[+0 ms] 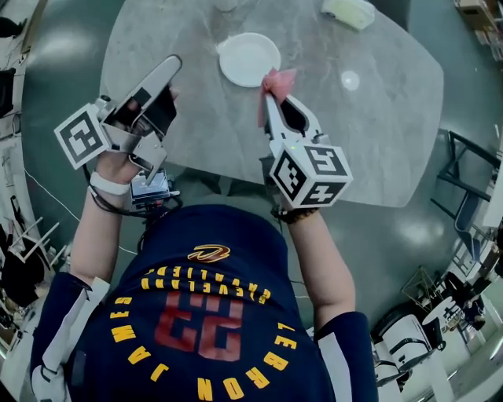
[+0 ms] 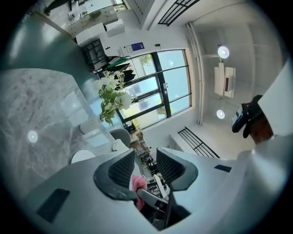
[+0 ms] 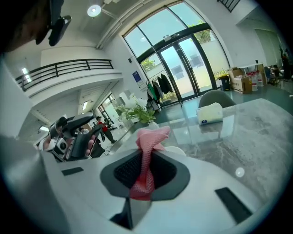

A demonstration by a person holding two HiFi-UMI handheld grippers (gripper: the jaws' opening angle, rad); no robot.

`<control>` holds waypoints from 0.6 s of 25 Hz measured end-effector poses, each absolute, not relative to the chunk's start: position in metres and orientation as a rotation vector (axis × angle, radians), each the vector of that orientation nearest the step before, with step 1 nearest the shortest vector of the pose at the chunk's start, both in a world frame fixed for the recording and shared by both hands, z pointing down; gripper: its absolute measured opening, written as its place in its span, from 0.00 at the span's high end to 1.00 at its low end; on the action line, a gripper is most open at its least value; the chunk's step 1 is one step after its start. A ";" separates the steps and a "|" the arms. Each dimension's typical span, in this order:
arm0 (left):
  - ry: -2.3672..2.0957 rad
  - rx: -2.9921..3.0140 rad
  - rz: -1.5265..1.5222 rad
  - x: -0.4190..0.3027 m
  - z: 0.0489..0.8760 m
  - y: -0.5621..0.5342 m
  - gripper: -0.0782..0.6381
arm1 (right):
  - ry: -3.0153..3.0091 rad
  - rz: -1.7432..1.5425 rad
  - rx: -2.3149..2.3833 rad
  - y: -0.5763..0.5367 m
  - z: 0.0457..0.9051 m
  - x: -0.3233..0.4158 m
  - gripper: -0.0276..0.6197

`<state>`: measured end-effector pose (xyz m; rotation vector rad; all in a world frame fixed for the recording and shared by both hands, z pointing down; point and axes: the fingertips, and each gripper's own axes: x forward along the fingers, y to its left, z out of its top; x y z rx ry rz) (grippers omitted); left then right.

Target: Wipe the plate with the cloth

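The cloth (image 3: 147, 153) is a pink mesh rag pinched between the jaws of my right gripper (image 3: 145, 170). A crumpled tuft stands above the jaws and a short tail hangs below them. It looks light, soft and limp, so I judge it will fold under any pressure. I would wipe with the tuft end, pressed flat, so the gripper's hard tips don't scrape. From the head view the cloth (image 1: 277, 82) is held in the air just beside the near right edge of the plate (image 1: 248, 58) and is not yet wiping it.

The plate is white, round and empty, and it lies flat on the worktop (image 1: 377, 133). I take it to be stiff, smooth and fairly light. On that polished marbled top it may well slide when rubbed. The rim nearest me looks like the best place to steady it, held gently in case it chips.

My left gripper (image 1: 163, 77) is raised over the near left part of the worktop, well apart from the plate. Its own view shows the jaws standing apart with nothing between them. The pink seen through the gap is the cloth in the other gripper, further off. A white box (image 1: 350, 12) sits at the far edge of the worktop, out of the way.
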<state>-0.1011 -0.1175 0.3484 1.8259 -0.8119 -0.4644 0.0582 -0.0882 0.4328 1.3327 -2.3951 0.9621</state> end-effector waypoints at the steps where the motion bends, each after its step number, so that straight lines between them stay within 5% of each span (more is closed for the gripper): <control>1: -0.820 1.860 -0.455 -0.099 0.341 -0.113 0.67 | -2.418 0.968 1.332 -0.085 0.423 0.059 0.90; 15: -1.044 2.361 -0.177 -0.075 0.275 -0.077 0.70 | -2.789 0.696 1.255 -0.056 0.303 0.019 0.90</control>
